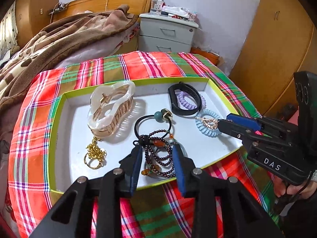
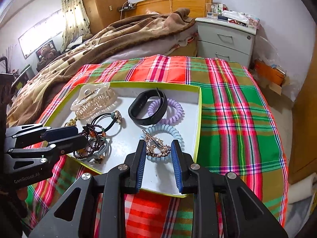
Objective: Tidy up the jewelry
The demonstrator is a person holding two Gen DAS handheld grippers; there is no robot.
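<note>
A white tray with a lime-green rim (image 1: 59, 107) (image 2: 199, 119) lies on a plaid cloth and holds the jewelry. My left gripper (image 1: 157, 148) (image 2: 82, 134) stands open, astride a dark bead string (image 1: 158, 152) (image 2: 91, 136) that rests on the tray floor. My right gripper (image 2: 158, 148) (image 1: 221, 122) is shut on a rhinestone hair clip (image 2: 156, 145) (image 1: 208, 122), just over a blue coil tie (image 2: 168, 130). Also in the tray are a pearly claw clip (image 1: 111, 109), a black wristband (image 2: 146, 109), a purple coil tie (image 2: 174, 109), a black hair tie (image 1: 152, 123) and a gold chain (image 1: 95, 154).
The plaid cloth (image 2: 237, 109) stretches bare to the right of the tray. Behind it are a bed with a brown blanket (image 2: 128, 33) and a grey nightstand (image 2: 225, 39). A wooden wardrobe (image 1: 277, 49) stands at the right. A hand (image 1: 287, 186) holds the right gripper.
</note>
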